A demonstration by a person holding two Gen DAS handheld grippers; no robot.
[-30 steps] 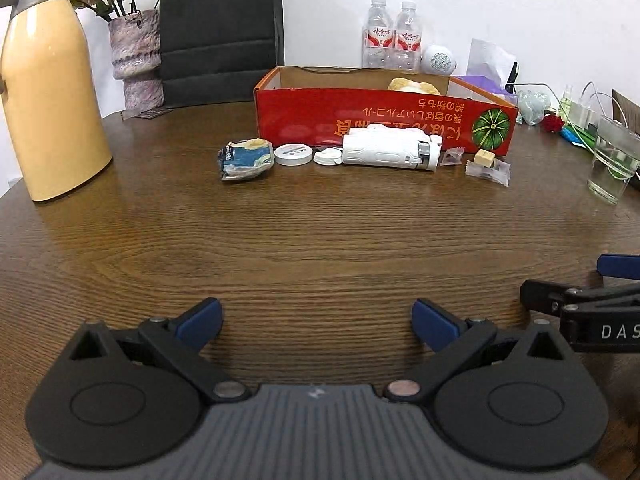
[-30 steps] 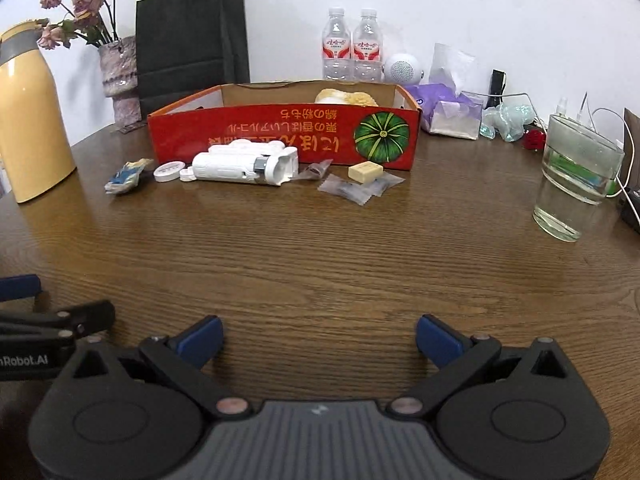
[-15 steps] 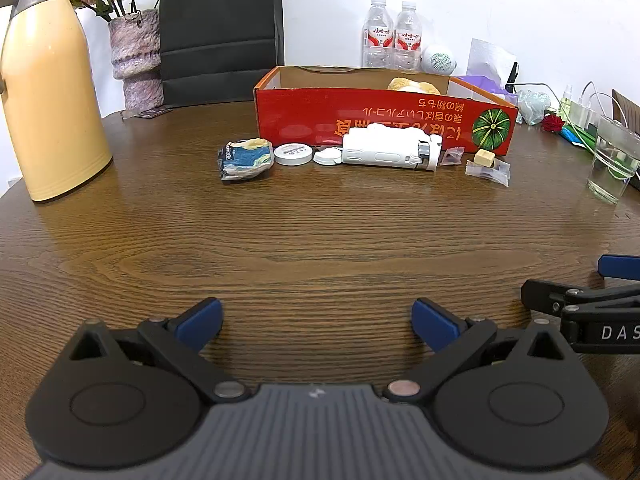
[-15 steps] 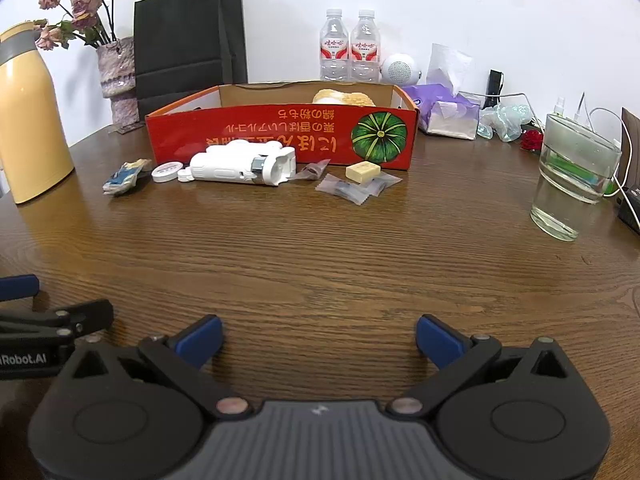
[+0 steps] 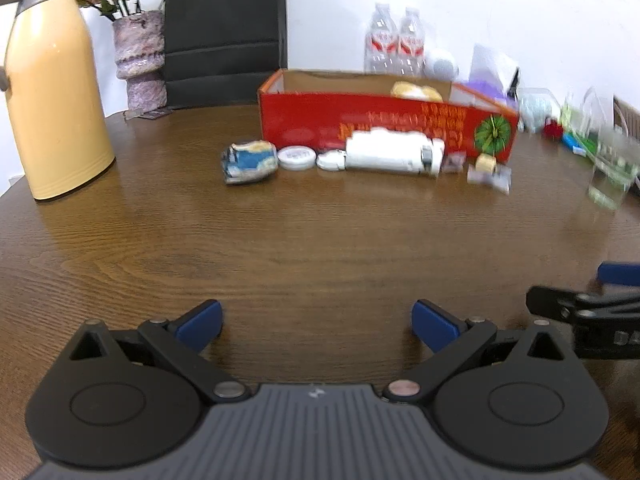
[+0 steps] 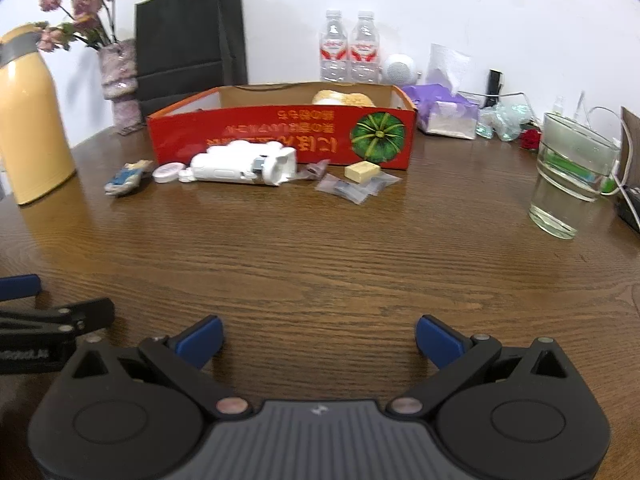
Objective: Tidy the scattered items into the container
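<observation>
Both views now motion-blurred vs 0.5 s ago; items haven't shifted. Left gripper and right gripper both spread wide, empty, low over the wood-grain table. Scattered items in a row against the red cardboard box: one blue snack packet, two white round tins, one white handheld device, one yellow cube. Behind, by the white wall: two water bottles, one black bag.

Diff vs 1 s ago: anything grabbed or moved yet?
Nothing grabbed. Both views have shifted a little toward the red box and are blurred, so both grippers seem to be starting forward. Left gripper and right gripper stay open and empty. The white device, round tin and snack packet lie where they were.
</observation>
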